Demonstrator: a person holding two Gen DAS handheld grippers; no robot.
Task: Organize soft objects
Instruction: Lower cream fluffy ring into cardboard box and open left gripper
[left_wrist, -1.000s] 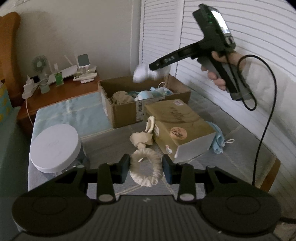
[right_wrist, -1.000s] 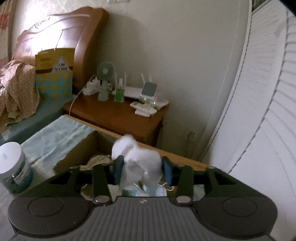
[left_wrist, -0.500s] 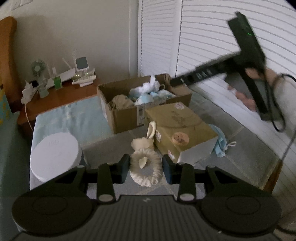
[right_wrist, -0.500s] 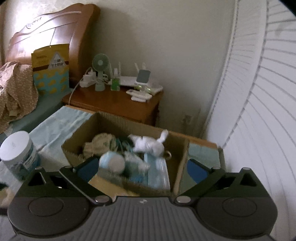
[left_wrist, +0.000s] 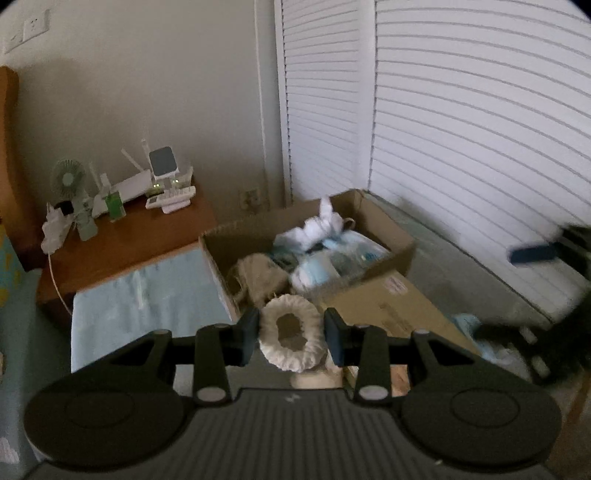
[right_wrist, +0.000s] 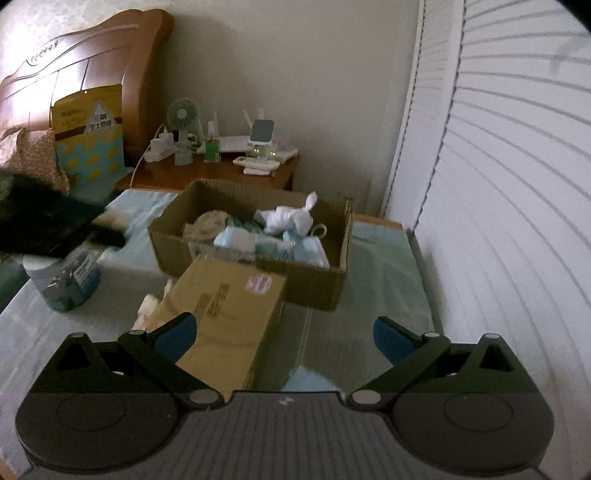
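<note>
Scrunchie transport looks to be the step in hand: the left gripper is clamped narrowly on a white ruffled scrunchie, which stands as an upright ring pinched between the two blue pads and is carried in the air on the near side of the open cardboard box. That box is the landmark here. Inside it lie a white crumpled cloth item toward its far wall, pale blue face masks along its right side, and a beige knitted bundle at its left end. A closed, taped carton lies against the near wall of the box, and a white-lidded jar stands to the left of the box on the light blue cloth. The right gripper has its jaws spread wide with nothing between them, and it sits on the near side of the box, looking over the closed carton. More soft pieces remain outside the box: a cream item beside the carton's left edge, blurred. The next move, by my judgement, calls for carrying the scrunchie over the near wall of the box, clearing the rim, and only then easing the pads apart so it drops among the other soft things.
</note>
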